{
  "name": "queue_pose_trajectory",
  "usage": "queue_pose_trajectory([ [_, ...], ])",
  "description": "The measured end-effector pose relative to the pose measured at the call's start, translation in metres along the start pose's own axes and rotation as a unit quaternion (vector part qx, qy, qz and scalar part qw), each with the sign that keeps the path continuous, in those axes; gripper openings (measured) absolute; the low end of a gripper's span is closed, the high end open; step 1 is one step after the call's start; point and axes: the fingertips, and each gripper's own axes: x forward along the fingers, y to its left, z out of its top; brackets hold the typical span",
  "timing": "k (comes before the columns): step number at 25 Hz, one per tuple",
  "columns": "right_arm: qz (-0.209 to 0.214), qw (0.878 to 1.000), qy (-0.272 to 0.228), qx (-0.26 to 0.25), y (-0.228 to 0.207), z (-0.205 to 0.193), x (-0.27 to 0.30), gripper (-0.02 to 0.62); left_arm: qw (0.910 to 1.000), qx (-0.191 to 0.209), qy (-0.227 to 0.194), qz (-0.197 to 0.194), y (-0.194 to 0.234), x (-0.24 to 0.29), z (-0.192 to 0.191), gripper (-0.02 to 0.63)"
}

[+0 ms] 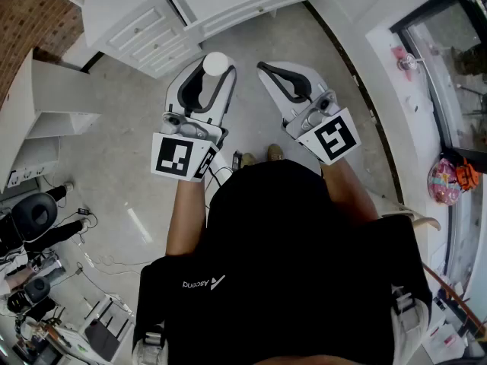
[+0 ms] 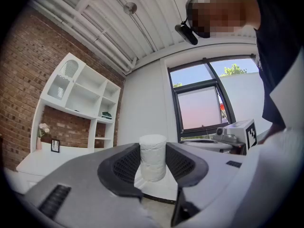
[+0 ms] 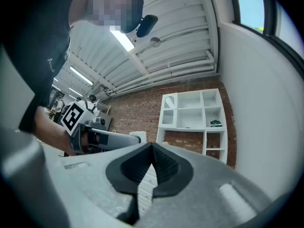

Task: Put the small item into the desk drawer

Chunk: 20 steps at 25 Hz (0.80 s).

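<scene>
Two grippers: I'm holding both out in front, roughly level and side by side over the floor, close together but not touching.
Left gripper: the jaws stand wide, with the ribbed pads pressed on either side of the small item, so this is the carrying hand.
Small item: a white cylinder, upright in the left grip at the upper middle of the head view, well clear of the floor.
Right gripper: the pads are closed tip to tip with nothing between them. I reckon it's being kept free to work a drawer.
Drawer unit: white, at the upper left of centre in the head view, just beyond the gripper tips. Every front I can make out looks shut.
Step, as I judge it: the approach, with the item secured and no drawer opened yet.
Next need: the free hand has to pull a drawer out before the cylinder can go in.
Watch for: a smooth round body could slip if the squeeze eases.
</scene>
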Motion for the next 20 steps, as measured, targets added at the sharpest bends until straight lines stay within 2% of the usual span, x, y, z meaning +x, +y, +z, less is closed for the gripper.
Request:
queue_pose_trajectory([
  [8,-0.002,1.000,-0.008,-0.012,0.000,-0.002,0.007,0.000,1.0000,0.001,0.000,-0.005,0.007,0.001,-0.003,0.163],
  [20,-0.026,0.999,0.007,-0.036,0.004,-0.013,0.046,0.000,0.9996,-0.001,-0.007,-0.026,0.051,-0.008,-0.004,0.163],
])
